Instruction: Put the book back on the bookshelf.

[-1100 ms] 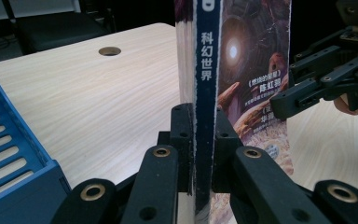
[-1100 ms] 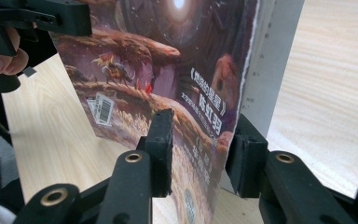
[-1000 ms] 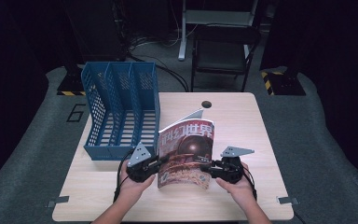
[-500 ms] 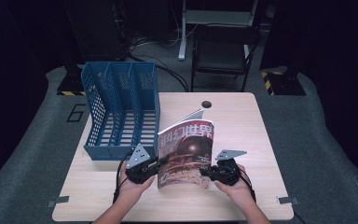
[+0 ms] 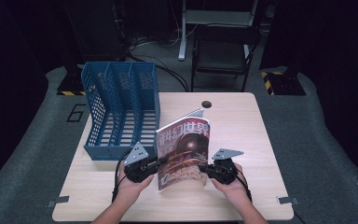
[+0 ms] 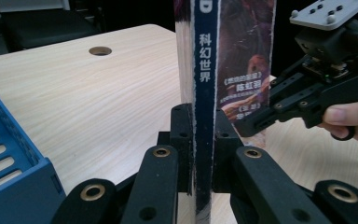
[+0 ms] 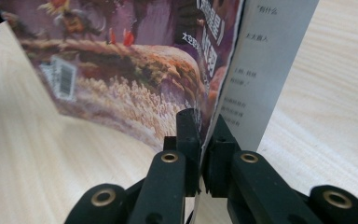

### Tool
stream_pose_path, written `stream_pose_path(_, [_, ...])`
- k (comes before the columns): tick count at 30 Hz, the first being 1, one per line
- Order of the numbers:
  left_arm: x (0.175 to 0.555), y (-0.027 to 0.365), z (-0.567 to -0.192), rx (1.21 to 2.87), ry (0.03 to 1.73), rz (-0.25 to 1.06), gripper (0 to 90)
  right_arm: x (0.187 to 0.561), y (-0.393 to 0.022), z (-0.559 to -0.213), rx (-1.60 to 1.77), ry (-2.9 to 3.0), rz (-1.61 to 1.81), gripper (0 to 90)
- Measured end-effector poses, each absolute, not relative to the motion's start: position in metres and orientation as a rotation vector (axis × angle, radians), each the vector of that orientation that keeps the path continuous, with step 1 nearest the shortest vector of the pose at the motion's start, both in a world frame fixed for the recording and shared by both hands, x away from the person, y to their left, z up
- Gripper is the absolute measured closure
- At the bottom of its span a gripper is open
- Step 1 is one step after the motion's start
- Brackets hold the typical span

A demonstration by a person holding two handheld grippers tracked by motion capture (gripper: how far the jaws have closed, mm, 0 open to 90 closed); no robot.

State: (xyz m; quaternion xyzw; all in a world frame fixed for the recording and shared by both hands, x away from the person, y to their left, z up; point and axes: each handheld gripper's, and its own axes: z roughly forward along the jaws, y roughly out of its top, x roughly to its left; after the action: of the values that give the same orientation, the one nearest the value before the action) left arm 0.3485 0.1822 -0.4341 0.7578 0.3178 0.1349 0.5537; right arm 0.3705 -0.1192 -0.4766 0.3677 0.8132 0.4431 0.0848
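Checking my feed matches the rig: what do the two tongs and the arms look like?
Both tongs, left and right, are black linkage jaws with brass-ringed pivots. Each carries a grey three-cornered plate and trails a black cable. The forearms are bare, no sleeves.

A lab or recording studio is being shown, not a home. A light wooden table (image 5: 242, 121) with a cable hole (image 5: 207, 104) is being kept on grey padded floor covering (image 5: 317, 140) marked with a "6" (image 5: 76, 113). The surroundings are being screened off by black drapes (image 5: 321, 37). Yellow-black hazard tape (image 5: 268, 77) is being used on the floor edges. Loose cables (image 5: 154, 46) and a dark chair (image 5: 223, 51) are being left behind the table.
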Motion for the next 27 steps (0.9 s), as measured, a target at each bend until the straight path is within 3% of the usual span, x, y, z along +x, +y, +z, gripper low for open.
stream_pose_path(18, [0.3463, 0.1822, -0.4346, 1.809, 0.72, 0.347, 83.1, 0.3708, -0.1092, -0.4819, 1.098, 2.279, 1.305, 86.3])
stream_pose_path(27, [0.3454, 0.185, -0.4352, 1.824, 0.714, 0.357, 83.1, 0.3721, -0.1156, -0.4846, 1.115, 2.269, 1.354, 79.2])
